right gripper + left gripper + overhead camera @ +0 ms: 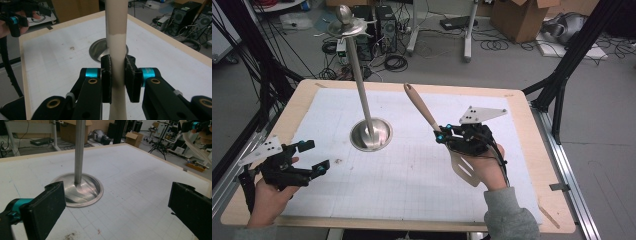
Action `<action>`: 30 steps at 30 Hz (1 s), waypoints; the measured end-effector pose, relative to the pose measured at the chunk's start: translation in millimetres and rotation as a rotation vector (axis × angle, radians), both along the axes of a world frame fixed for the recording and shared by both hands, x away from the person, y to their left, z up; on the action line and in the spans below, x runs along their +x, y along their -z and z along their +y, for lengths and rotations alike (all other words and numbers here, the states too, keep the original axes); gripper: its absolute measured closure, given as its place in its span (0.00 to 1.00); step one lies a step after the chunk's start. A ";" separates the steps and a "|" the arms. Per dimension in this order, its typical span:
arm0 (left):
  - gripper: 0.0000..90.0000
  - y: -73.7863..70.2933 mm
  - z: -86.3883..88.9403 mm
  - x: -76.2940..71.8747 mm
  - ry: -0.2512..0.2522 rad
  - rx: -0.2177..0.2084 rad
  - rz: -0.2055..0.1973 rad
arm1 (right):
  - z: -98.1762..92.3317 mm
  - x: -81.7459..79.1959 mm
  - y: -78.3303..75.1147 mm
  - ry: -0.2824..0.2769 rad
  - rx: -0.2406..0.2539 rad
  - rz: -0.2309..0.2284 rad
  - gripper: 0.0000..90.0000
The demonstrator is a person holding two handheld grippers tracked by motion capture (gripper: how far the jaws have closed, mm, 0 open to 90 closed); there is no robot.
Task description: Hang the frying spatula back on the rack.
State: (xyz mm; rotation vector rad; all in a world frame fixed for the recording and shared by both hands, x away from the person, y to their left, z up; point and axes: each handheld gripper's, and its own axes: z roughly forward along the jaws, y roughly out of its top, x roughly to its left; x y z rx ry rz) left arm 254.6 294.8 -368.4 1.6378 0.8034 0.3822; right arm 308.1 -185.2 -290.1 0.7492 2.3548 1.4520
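From above: your right gripper (443, 134) clamped on a spatula (428, 117), lifted off the white mat (412, 175); left gripper (314, 156) spread, empty. Left gripper view: jaws wide, steel stand (79, 187) ahead. Right gripper view: pads (107, 75) pinch the spatula's handle, stand base behind.
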 end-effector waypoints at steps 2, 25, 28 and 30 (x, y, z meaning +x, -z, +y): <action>0.02 0.1 -0.3 -0.2 0.000 0.000 0.001 | 1.2 1.2 -2.9 -0.008 0.001 -0.002 0.87; 0.02 -1.7 2.0 -2.1 -0.009 -0.004 0.001 | 21.5 11.5 -42.1 -0.062 -0.001 -0.030 0.87; 0.02 -1.4 2.3 -2.2 -0.009 -0.004 0.002 | 22.9 13.4 -44.5 -0.059 -0.002 -0.026 0.87; 0.02 -1.0 2.7 -2.3 -0.010 -0.005 0.004 | 23.4 15.2 -45.8 -0.065 -0.003 -0.026 0.87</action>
